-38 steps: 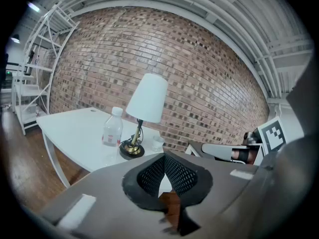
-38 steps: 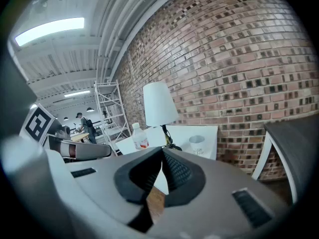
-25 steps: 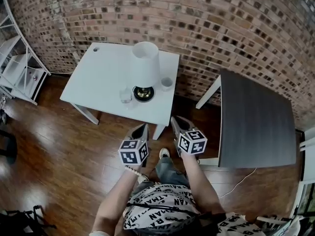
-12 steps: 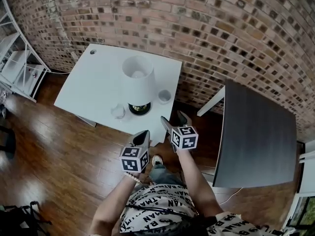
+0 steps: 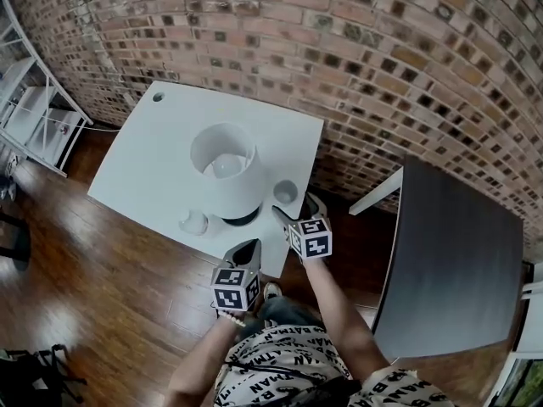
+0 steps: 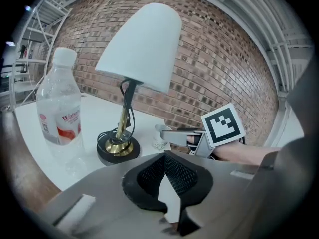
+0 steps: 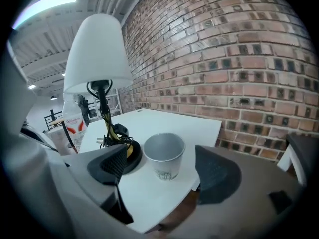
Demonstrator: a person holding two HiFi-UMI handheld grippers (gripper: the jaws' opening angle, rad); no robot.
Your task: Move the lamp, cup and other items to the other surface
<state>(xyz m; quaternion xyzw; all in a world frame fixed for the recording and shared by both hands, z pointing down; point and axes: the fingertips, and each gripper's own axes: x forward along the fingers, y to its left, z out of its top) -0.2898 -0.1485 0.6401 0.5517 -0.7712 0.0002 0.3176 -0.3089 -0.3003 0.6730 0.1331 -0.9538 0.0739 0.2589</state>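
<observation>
On the white table [image 5: 161, 155] stand a lamp [image 5: 225, 172] with a white shade and brass base, a small metal cup [image 5: 285, 192] and a clear water bottle [image 5: 193, 221]. My right gripper [image 5: 297, 207] hovers at the table's near edge just short of the cup [image 7: 164, 156]. Its jaws are opening wide, and the cup stands ahead of the gap, untouched. My left gripper [image 5: 248, 249] hangs shut and empty below the table's edge. In the left gripper view it points at the lamp's base [image 6: 118, 151] and the bottle [image 6: 59, 108].
A dark table [image 5: 450, 261] stands to the right, with a gap of wooden floor [image 5: 110, 278] between it and the white one. A brick wall [image 5: 339, 49] runs behind both. A white shelf unit [image 5: 34, 113] stands at the far left.
The view has come closer to the white table. Both grippers moved forward toward its near edge. The right gripper's jaws have spread from shut to wide apart.
</observation>
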